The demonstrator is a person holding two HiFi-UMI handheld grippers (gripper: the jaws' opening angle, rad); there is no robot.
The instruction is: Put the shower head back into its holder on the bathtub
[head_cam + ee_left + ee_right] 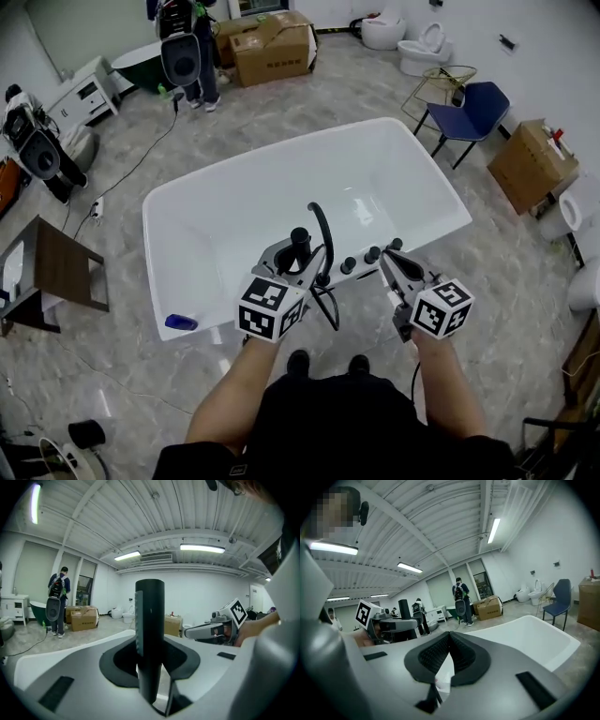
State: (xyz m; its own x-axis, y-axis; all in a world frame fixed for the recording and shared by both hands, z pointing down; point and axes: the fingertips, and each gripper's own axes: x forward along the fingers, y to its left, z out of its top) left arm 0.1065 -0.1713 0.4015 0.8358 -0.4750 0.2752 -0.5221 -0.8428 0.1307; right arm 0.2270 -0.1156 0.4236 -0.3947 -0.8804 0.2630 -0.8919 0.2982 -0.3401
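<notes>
The black shower head handle stands upright between the jaws of my left gripper, which is shut on it. Its black hose loops up and down beside it. In the left gripper view the handle fills the gap of the left gripper. All this hangs over the near rim of the white bathtub, just left of a row of black knobs. My right gripper hovers by those knobs, shut with nothing in it; its pads meet at the tips of the right gripper.
Cardboard boxes and a person with a backpack stand beyond the tub. A blue chair and another box are on the right. A wooden table and a small blue object lie to the left.
</notes>
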